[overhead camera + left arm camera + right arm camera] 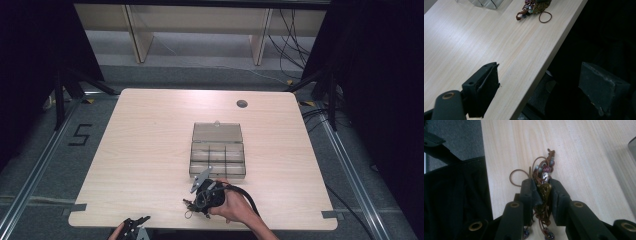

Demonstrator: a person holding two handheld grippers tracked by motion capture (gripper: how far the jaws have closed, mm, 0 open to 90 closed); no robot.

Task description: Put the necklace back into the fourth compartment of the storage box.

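A tangle of brown cord, coloured beads and a brass filigree piece (545, 170) lies near the table's front edge. My right gripper (542, 185) is shut on it, the pads pressing on the brass piece, with cord loops spilling out on both sides. From above, a hand holds that gripper (197, 201) just in front of a clear plastic compartment box (217, 150) whose lid lies open. My left gripper (539, 67) stands open and empty at the front edge, left of the bundle (534, 7); it shows at the bottom of the high view (137, 222).
The light wooden table (150, 145) has a round cable hole (242, 104) at the back right. A corner of the clear box (486, 3) shows in the left gripper view. Dark floor and black cloth lie beyond the front edge.
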